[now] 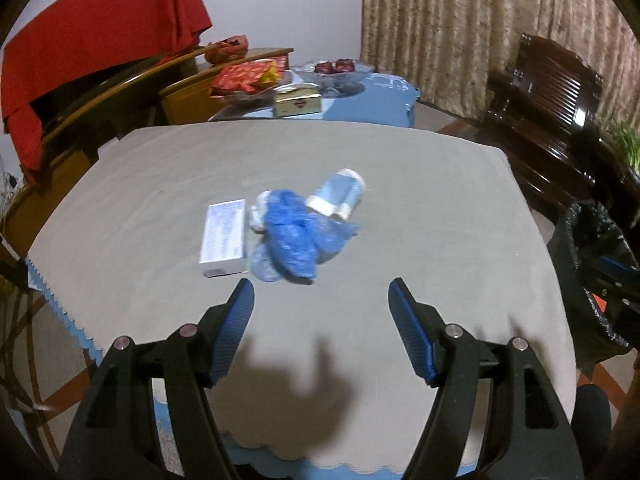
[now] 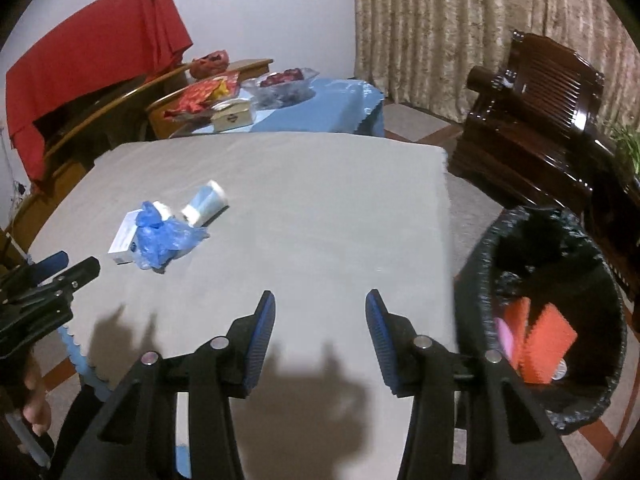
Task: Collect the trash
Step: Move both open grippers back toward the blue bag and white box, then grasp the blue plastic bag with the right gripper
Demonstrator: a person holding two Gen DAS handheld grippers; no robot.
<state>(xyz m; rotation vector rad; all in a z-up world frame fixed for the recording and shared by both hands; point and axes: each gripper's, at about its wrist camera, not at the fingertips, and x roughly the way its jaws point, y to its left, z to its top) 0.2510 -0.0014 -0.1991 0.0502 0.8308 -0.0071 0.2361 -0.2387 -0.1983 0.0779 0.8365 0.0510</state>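
Hovering above the near part of the grey tablecloth (image 1: 360,152): left gripper (image 1: 321,294), jaws spread wide, nothing between the blue pads, no contact with cloth or trash. Likewise right gripper (image 2: 320,304), jaws parted more narrowly, empty, clear of the surface.

Lying ahead of the left gripper, slightly left of its centre line: cluster of trash in the middle of the table. Noted in the cluster: white flat box (image 1: 224,238) at far left; crumpled blue plastic (image 1: 298,236) just beside it, touching and partly over it; pale blue-and-white cup (image 1: 340,194) on its side just beyond the plastic, against it. Same cluster seen ahead and well to the left of the right gripper: box (image 2: 122,246), plastic (image 2: 164,240), cup (image 2: 206,202).

Standing off the table's edge, right of both grippers: bin lined with a black bag (image 2: 556,312), close beside the right gripper, holding red and pink scraps (image 2: 544,344). Left gripper visible at left edge of the right wrist view (image 2: 48,276), held by a hand (image 2: 34,400).
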